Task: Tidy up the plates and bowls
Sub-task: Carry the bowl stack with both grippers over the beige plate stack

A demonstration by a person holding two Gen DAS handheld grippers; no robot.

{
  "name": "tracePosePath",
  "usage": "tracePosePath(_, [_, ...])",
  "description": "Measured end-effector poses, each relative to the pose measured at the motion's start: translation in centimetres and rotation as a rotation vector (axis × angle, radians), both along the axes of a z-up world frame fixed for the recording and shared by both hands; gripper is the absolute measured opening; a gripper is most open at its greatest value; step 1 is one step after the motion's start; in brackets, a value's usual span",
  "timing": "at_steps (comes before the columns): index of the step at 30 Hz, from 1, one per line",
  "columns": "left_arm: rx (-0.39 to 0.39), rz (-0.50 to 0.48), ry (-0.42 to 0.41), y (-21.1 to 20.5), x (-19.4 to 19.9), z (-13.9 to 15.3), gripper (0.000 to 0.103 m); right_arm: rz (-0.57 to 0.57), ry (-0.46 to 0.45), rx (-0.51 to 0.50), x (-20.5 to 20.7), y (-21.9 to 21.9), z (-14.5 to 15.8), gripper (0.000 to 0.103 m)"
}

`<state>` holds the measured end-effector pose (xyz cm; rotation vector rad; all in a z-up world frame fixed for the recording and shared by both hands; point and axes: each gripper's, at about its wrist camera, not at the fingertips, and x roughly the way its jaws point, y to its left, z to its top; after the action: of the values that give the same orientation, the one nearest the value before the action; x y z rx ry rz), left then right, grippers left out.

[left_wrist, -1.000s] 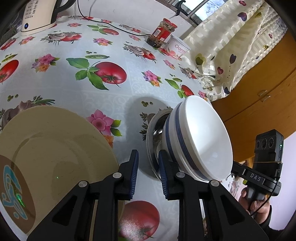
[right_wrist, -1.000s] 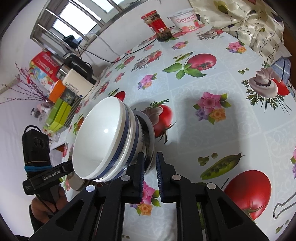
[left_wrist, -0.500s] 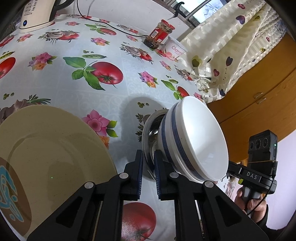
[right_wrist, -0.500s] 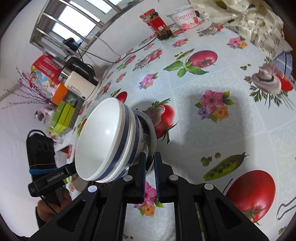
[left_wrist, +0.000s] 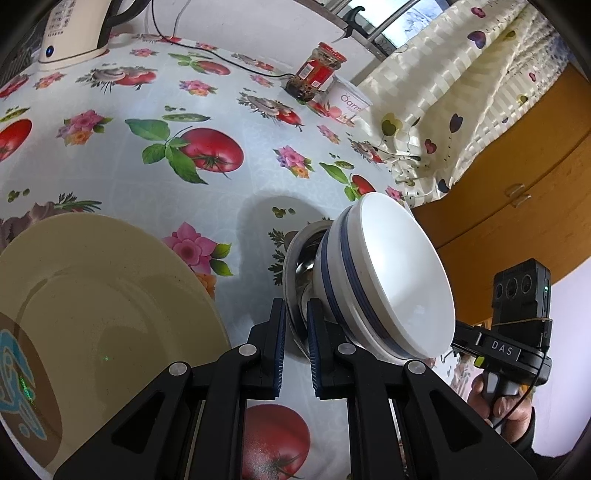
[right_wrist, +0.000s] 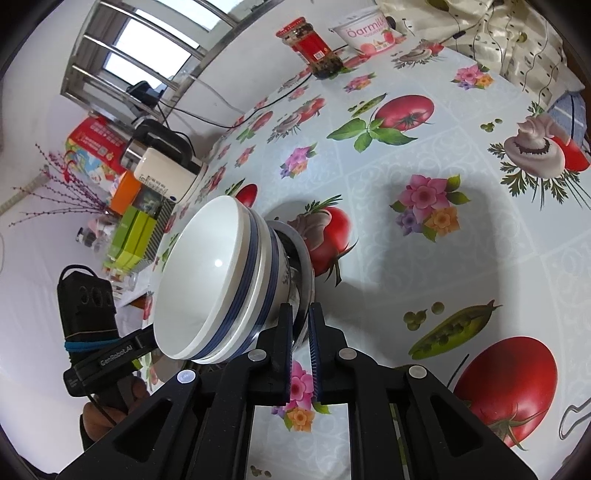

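Observation:
A steel bowl (left_wrist: 295, 254) holds two nested white bowls with blue stripes (left_wrist: 399, 280) on the tomato-print tablecloth. My left gripper (left_wrist: 295, 332) is shut on the steel bowl's near rim. From the opposite side my right gripper (right_wrist: 301, 328) is shut on the same steel rim (right_wrist: 306, 266), below the white bowls (right_wrist: 214, 280). A large beige plate (left_wrist: 103, 295) lies to the left of the left gripper. Each view shows the other gripper's body and the hand holding it behind the stack, with its fingertips hidden.
A red-lidded jar (left_wrist: 317, 70) and a yogurt tub (left_wrist: 349, 101) stand at the table's far edge. A kettle (left_wrist: 70, 29) with its cord sits at the back left. A draped patterned cloth (left_wrist: 443, 92) and a wooden cabinet (left_wrist: 517, 166) lie to the right.
The left gripper's jaws, apart a second ago, have closed on the steel bowl's rim. The right gripper's jaws have narrowed onto the rim too. Neither hand has shifted.

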<state>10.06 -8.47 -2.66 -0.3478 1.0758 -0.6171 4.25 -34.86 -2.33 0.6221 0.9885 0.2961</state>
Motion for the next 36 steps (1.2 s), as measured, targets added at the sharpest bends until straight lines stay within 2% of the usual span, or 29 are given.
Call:
tracePosePath(21, [0.003,0.002,-0.031,-0.3,-0.8,0.9,0.011,0.001,-0.028,-0.009,-0.5,0.1,0.8,0.01])
tracePosePath(36, [-0.013,0.035,-0.056,1.7,-1.4,2.4,0.011,0.028,-0.06,-0.018,0.2,1.6,2.2,0.01])
